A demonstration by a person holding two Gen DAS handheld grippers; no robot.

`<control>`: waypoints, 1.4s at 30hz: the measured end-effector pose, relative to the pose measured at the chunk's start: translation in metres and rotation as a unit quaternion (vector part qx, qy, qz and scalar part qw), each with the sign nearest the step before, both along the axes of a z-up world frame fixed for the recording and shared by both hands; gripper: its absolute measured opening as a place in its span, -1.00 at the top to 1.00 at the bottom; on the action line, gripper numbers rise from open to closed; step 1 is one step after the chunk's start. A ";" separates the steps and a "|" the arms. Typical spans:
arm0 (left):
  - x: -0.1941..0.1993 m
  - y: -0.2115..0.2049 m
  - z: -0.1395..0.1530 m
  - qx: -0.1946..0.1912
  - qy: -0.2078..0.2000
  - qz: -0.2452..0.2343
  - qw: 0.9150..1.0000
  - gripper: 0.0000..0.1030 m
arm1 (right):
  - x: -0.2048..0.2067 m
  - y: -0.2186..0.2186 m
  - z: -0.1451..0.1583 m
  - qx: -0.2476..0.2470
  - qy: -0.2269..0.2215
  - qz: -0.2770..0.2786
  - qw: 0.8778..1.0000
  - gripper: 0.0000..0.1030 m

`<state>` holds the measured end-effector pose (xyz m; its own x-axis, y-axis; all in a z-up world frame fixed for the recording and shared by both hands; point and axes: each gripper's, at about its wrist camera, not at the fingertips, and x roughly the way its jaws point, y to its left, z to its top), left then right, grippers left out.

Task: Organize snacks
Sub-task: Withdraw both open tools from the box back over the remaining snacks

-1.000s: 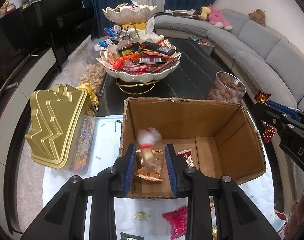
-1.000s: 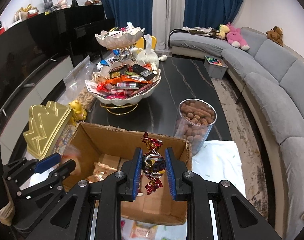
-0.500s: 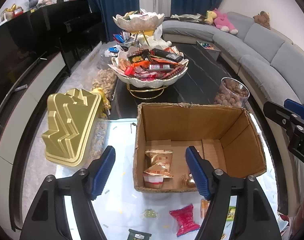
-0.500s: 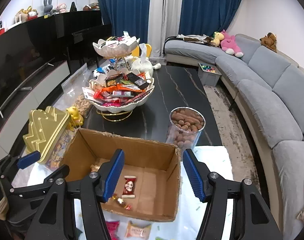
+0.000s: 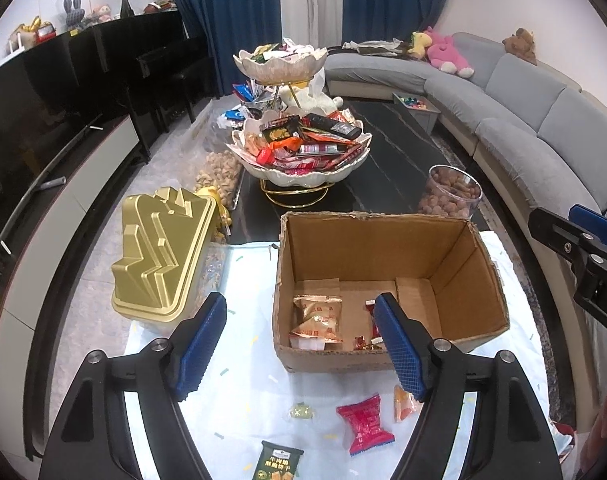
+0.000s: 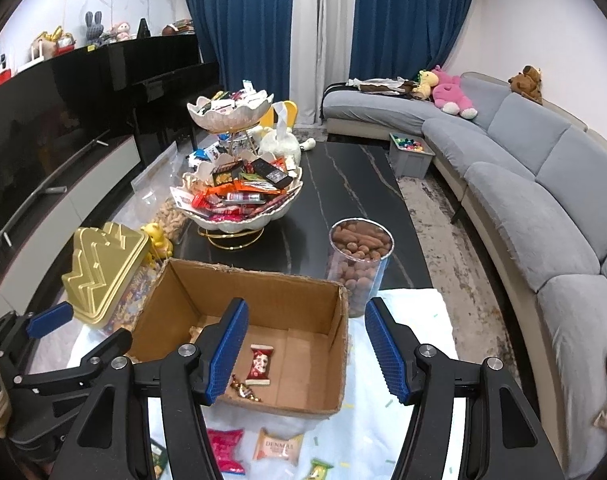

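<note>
Dropped snacks lie in the box [image 5: 455,280], part-hidden by spread, empty tongs [image 5: 303,348].

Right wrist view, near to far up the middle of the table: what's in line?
Orange snack packet → cardboard box → clear tub of nuts → lower snack bowl → upper snack bowl.

Clearances, for you:
- Cardboard box [image 5: 387,252]: top open; right half of its floor bare, two orange packets [image 5: 318,317] at left.
- Gold tin [image 5: 163,256]: stands close on the box's left.
- Nut jar [image 6: 360,265]: blocks the box's far right corner.
- White cloth [image 5: 247,392] before the box: mostly free, a few loose packets scattered.
</note>
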<state>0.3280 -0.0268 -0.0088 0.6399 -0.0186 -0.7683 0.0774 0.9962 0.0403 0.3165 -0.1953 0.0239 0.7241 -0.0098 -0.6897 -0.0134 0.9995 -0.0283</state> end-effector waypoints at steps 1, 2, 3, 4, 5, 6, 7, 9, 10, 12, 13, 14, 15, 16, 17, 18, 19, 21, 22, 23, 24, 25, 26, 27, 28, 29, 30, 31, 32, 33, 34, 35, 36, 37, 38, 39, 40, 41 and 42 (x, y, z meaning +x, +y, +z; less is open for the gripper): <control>-0.002 -0.001 0.001 0.000 -0.001 0.000 1.000 -0.52 | -0.003 -0.001 0.002 0.000 -0.002 -0.001 1.000 -0.20; -0.004 -0.001 0.003 0.000 -0.004 0.001 1.000 -0.53 | -0.005 -0.002 0.002 0.001 -0.002 -0.001 1.000 -0.20; -0.007 -0.001 0.005 0.001 -0.006 0.001 1.000 -0.53 | -0.009 -0.003 0.004 0.002 -0.004 -0.002 1.000 -0.20; -0.009 -0.002 0.006 0.002 -0.007 0.001 1.000 -0.53 | -0.010 -0.003 0.004 0.002 -0.004 -0.002 1.000 -0.20; -0.012 -0.002 0.008 0.002 -0.009 0.001 1.000 -0.53 | -0.013 -0.004 0.006 0.002 -0.006 -0.003 1.000 -0.20; -0.014 -0.002 0.009 0.003 -0.010 0.001 1.000 -0.54 | -0.015 -0.004 0.007 0.001 -0.006 -0.004 1.000 -0.20; -0.017 -0.003 0.010 0.003 -0.011 0.002 1.000 -0.56 | -0.017 -0.005 0.007 0.001 -0.007 -0.004 1.000 -0.20; -0.023 -0.003 0.012 0.006 -0.013 0.006 1.000 -0.66 | -0.021 -0.006 0.009 0.002 -0.008 -0.007 1.000 -0.29; -0.026 -0.002 0.013 0.008 -0.015 0.009 1.000 -0.73 | -0.024 -0.007 0.010 0.001 -0.010 -0.008 1.000 -0.37; -0.031 -0.002 0.015 0.011 -0.017 0.013 1.000 -0.77 | -0.030 -0.008 0.011 0.000 -0.012 -0.009 1.000 -0.39; -0.033 -0.002 0.016 0.012 -0.018 0.015 1.000 -0.78 | -0.033 -0.008 0.012 -0.002 -0.012 -0.009 1.000 -0.39; -0.036 -0.002 0.016 0.013 -0.018 0.017 1.000 -0.80 | -0.037 -0.008 0.012 -0.003 -0.012 -0.009 1.000 -0.40; -0.039 -0.002 0.017 0.015 -0.018 0.018 1.000 -0.84 | -0.039 -0.008 0.013 -0.004 -0.012 -0.009 1.000 -0.41; -0.042 -0.002 0.017 0.016 -0.019 0.019 1.000 -0.88 | -0.043 -0.009 0.013 -0.005 -0.013 -0.009 1.000 -0.47; -0.045 -0.002 0.018 0.016 -0.022 0.020 0.999 -0.89 | -0.045 -0.009 0.014 -0.008 -0.015 -0.010 1.000 -0.50; -0.048 -0.002 0.018 0.017 -0.023 0.020 0.999 -0.92 | -0.048 -0.009 0.014 -0.010 -0.016 -0.010 1.000 -0.50; -0.051 -0.002 0.019 0.018 -0.025 0.020 0.999 -0.94 | -0.050 -0.010 0.014 -0.011 -0.016 -0.010 1.000 -0.50; -0.055 -0.003 0.020 0.021 -0.027 0.019 0.999 -0.95 | -0.055 -0.010 0.014 -0.014 -0.017 -0.010 1.000 -0.50; -0.058 -0.002 0.020 0.021 -0.027 0.019 0.999 -0.96 | -0.058 -0.011 0.014 -0.017 -0.018 -0.011 1.000 -0.51; -0.061 -0.002 0.021 0.021 -0.029 0.019 0.999 -0.97 | -0.060 -0.012 0.015 -0.018 -0.019 -0.012 1.000 -0.56; -0.062 -0.002 0.021 0.021 -0.030 0.019 0.999 -0.98 | -0.063 -0.013 0.015 -0.018 -0.020 -0.013 1.000 -0.57; -0.065 -0.002 0.021 0.021 -0.031 0.019 0.999 -0.98 | -0.064 -0.013 0.015 -0.018 -0.021 -0.014 1.000 -0.57; -0.067 -0.001 0.021 0.022 -0.032 0.018 0.999 -0.98 | -0.067 -0.014 0.015 -0.018 -0.022 -0.014 1.000 -0.57; -0.069 -0.001 0.021 0.022 -0.033 0.018 0.999 -0.98 | -0.070 -0.013 0.015 -0.018 -0.022 -0.014 1.000 -0.57; -0.071 -0.001 0.021 0.022 -0.034 0.017 0.999 -0.98 | -0.072 -0.013 0.014 -0.018 -0.022 -0.013 1.000 -0.57; -0.074 -0.001 0.020 0.022 -0.035 0.017 0.999 -0.98 | -0.075 -0.013 0.013 -0.017 -0.021 -0.012 1.000 -0.57; -0.076 -0.001 0.020 0.023 -0.034 0.016 0.999 -0.98 | -0.077 -0.012 0.012 -0.015 -0.021 -0.011 1.000 -0.57; -0.079 0.000 0.019 0.023 -0.034 0.015 0.999 -0.98 | -0.079 -0.012 0.010 -0.014 -0.020 -0.010 1.000 -0.57; -0.081 0.000 0.018 0.025 -0.034 0.015 0.999 -0.98 | -0.081 -0.012 0.009 -0.014 -0.019 -0.011 1.000 -0.57; -0.083 0.000 0.016 0.025 -0.033 0.014 0.999 -0.98 | -0.084 -0.012 0.007 -0.013 -0.019 -0.011 1.000 -0.57; -0.085 0.001 0.015 0.026 -0.032 0.013 0.999 -0.98 | -0.085 -0.011 0.005 -0.012 -0.018 -0.011 1.000 -0.57; -0.087 0.001 0.014 0.027 -0.032 0.013 0.999 -0.98 | -0.088 -0.011 0.003 -0.011 -0.017 -0.011 1.000 -0.57; -0.089 0.001 0.012 0.029 -0.031 0.013 0.999 -0.98 | -0.090 -0.010 0.001 -0.012 -0.015 -0.012 1.000 -0.57; -0.091 0.002 0.011 0.031 -0.031 0.013 0.999 -0.98 | -0.092 -0.010 -0.001 -0.012 -0.013 -0.012 1.000 -0.57; -0.093 0.002 0.010 0.032 -0.031 0.013 0.999 -0.98 | -0.093 -0.010 -0.003 -0.012 -0.011 -0.012 1.000 -0.57; -0.096 0.003 0.009 0.033 -0.031 0.013 0.999 -0.98 | -0.095 -0.010 -0.005 -0.012 -0.010 -0.012 1.000 -0.57; -0.099 0.003 0.007 0.034 -0.031 0.013 0.999 -0.98 | -0.097 -0.011 -0.007 -0.012 -0.009 -0.012 1.000 -0.57; -0.101 0.004 0.006 0.035 -0.031 0.013 0.999 -0.98 | -0.099 -0.010 -0.008 -0.012 -0.008 -0.012 1.000 -0.57; -0.103 0.005 0.003 0.036 -0.030 0.013 0.999 -0.98 | -0.100 -0.010 -0.010 -0.013 -0.007 -0.012 1.000 -0.57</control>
<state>0.2246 -0.0222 -0.0055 0.6841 0.0519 -0.7275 0.0476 0.9922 0.1155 0.2165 -0.2052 0.0141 0.7326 -0.0454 -0.6791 0.0112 0.9984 -0.0547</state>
